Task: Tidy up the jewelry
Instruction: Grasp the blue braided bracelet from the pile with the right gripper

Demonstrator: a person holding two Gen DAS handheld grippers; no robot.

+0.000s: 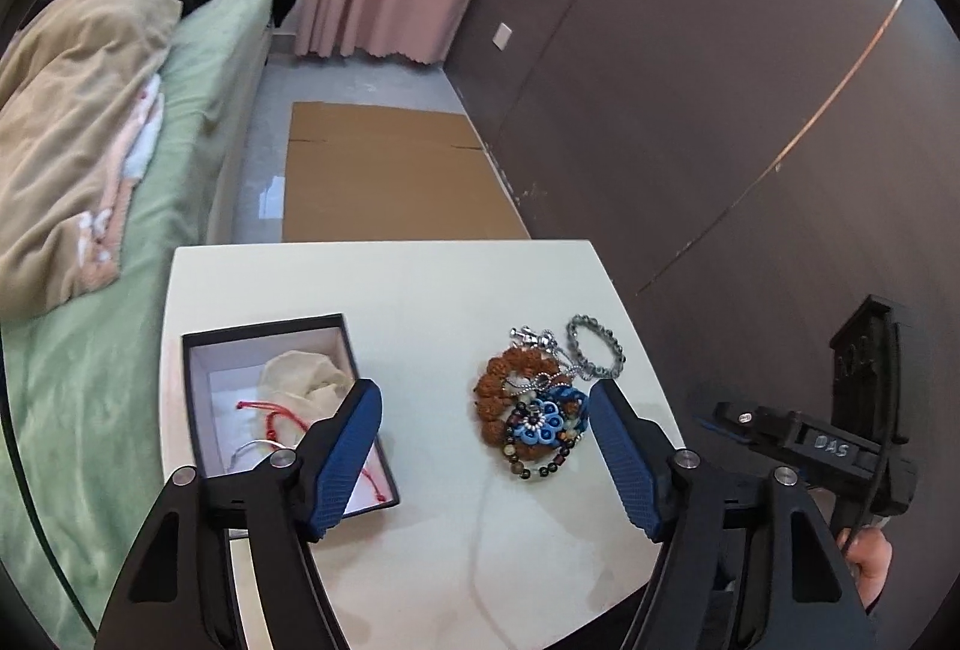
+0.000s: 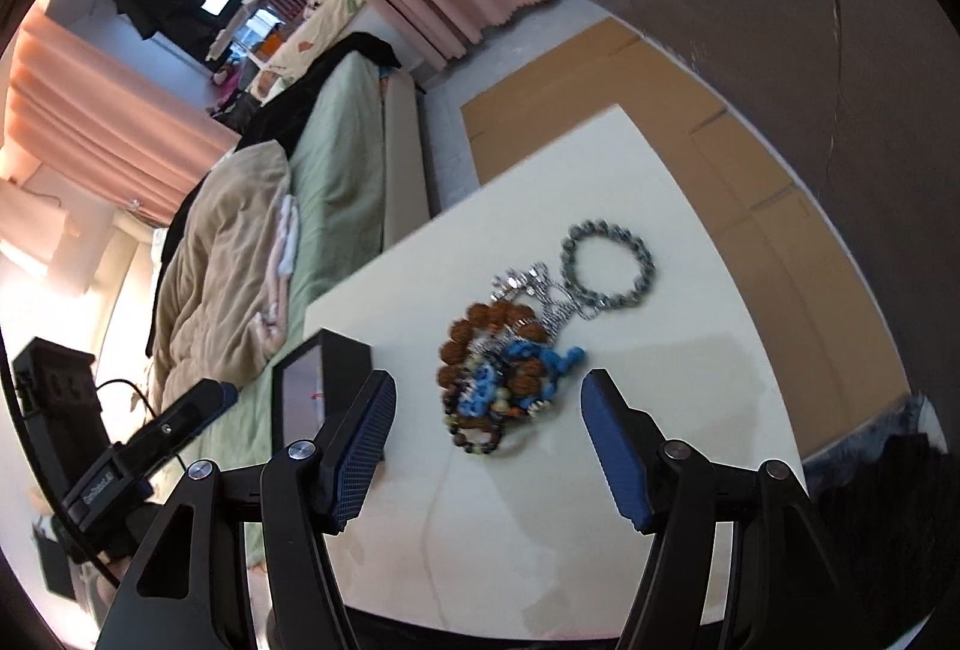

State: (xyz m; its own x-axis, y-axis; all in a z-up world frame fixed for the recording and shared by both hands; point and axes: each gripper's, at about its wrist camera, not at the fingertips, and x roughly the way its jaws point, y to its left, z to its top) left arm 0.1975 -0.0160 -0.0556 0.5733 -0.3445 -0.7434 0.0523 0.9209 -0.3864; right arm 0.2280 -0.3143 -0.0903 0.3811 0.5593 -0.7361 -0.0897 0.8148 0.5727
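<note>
A pile of jewelry (image 1: 534, 404) lies on the white table (image 1: 420, 290): a brown bead bracelet, a blue flower piece, silver chains, dark beads. A grey bead bracelet (image 1: 595, 347) lies at its far right edge. An open black box (image 1: 282, 410) at the left holds a cream pouch, a red cord and a silver bangle. My left gripper (image 1: 486, 404) is open and empty, above the table between box and pile. My right gripper (image 2: 489, 395) is open and empty, just short of the pile (image 2: 504, 380). The grey bracelet (image 2: 606, 263) and the box (image 2: 318, 380) show there too.
A bed with a green sheet and beige blanket (image 1: 90, 170) runs along the left. Flattened cardboard (image 1: 390, 170) lies on the floor beyond the table. A dark wall (image 1: 720, 110) stands at the right. The right gripper's body (image 1: 840, 446) hovers off the table's right edge.
</note>
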